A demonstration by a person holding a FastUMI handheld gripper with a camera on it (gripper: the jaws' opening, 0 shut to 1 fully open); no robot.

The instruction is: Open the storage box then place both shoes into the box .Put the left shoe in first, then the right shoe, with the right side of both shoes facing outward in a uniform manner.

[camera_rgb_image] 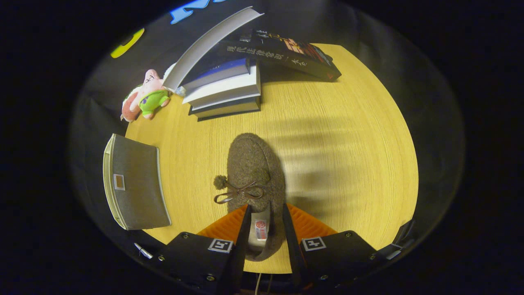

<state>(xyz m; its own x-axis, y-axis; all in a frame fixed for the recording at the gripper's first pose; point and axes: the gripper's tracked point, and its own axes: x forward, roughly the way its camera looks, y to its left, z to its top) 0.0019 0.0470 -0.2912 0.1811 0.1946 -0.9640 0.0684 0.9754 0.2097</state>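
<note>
A brown felt shoe [254, 164] with a small bow and pompom lies toe-away on the yellow wooden table [348, 143]. My gripper [265, 207] is closed around its heel end, one finger against each side, and the insole shows between them. Whether the shoe rests on the table or hangs just above it I cannot tell. The grey fabric storage box [137, 184] stands to the left of the shoe and the fingers, at the table's left edge, its lid down.
Beyond the shoe is a stack of books [225, 90] with a white cover [208, 41] leaning over it. A black book [282, 55] lies to their right. A pink and green plush toy [145, 96] sits left of the stack.
</note>
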